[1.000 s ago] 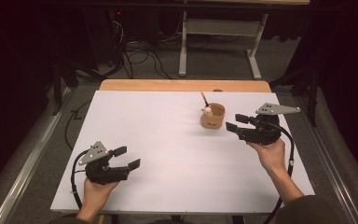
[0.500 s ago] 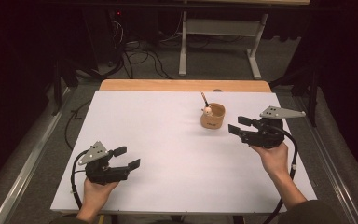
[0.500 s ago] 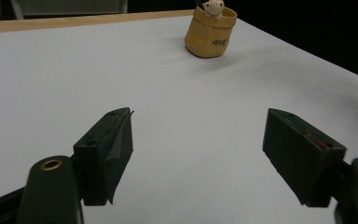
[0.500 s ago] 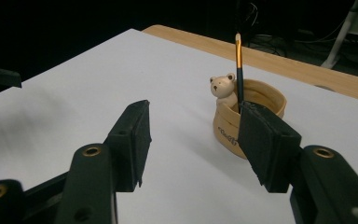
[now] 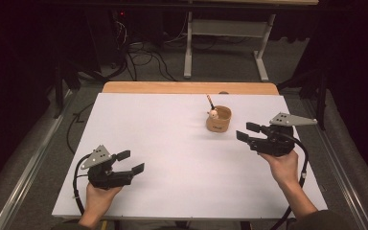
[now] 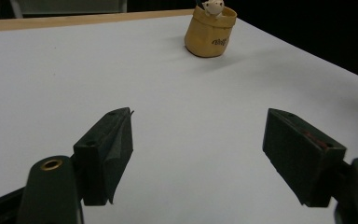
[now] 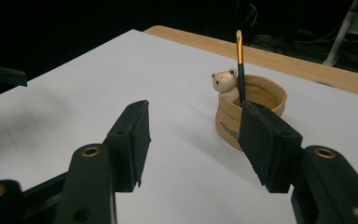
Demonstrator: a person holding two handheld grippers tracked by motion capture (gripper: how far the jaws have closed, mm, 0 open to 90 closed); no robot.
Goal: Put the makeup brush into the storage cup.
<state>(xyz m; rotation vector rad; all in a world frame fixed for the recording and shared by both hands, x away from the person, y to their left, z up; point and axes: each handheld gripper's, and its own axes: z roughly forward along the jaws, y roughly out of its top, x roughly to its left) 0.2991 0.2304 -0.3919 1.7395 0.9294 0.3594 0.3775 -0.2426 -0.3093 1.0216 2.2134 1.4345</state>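
Note:
A small tan cup (image 5: 219, 119) with a little bear figure (image 5: 213, 114) on its rim stands on the white table top (image 5: 172, 158), right of centre. A thin dark pencil (image 5: 210, 101) leans out of it. The cup (image 7: 256, 109) sits just beyond my right gripper (image 5: 244, 132), whose jaws stand open and hold nothing; the bear (image 7: 224, 83) and pencil (image 7: 239, 65) show there too. My left gripper (image 5: 130, 162) rests near the front left edge, open and empty, with the cup (image 6: 209, 30) far ahead of it.
A wooden strip (image 5: 187, 87) runs along the table's far edge. Beyond it stand a metal desk frame (image 5: 223, 33) and loose cables (image 5: 139, 52) on the floor. Black cables trail from both grippers over the table's front edge.
My right gripper has drawn back a little toward the front right, away from the cup. The left gripper has not moved.

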